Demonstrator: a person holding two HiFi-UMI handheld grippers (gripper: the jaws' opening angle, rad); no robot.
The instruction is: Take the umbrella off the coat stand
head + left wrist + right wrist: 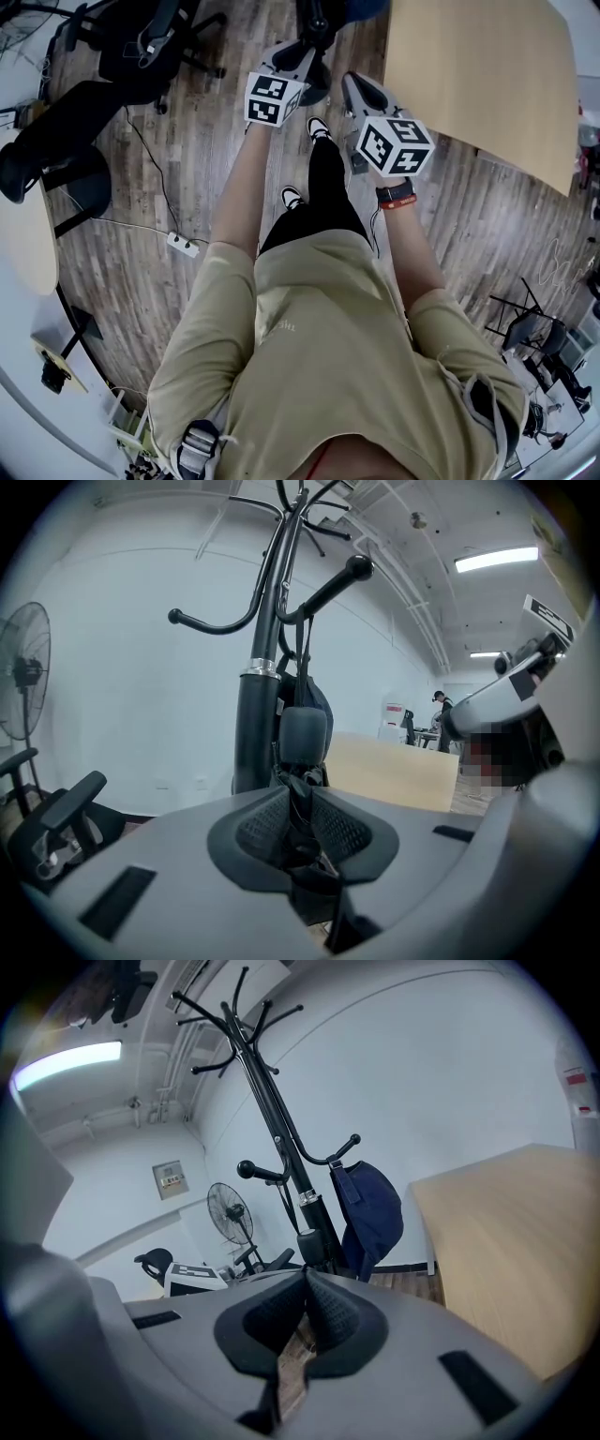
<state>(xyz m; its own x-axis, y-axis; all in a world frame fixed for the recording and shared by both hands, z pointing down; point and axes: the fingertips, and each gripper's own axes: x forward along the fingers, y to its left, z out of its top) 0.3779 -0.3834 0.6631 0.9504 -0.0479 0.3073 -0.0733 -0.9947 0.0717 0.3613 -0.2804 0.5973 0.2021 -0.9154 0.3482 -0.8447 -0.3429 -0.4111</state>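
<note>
Left gripper view, left tool (299,799) pinching umbrella (302,735) at coat stand (255,733), right tool (305,1277) pressed together.

Coat stand (265,621) top cropped; umbrella (303,738) bottom behind left gripper (302,808)

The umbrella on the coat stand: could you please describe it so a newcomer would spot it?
Find the coat stand by the white wall. From a lower hook, against its pole, hangs the umbrella: short, folded, black, unlike the broader navy bag beside it.
</note>
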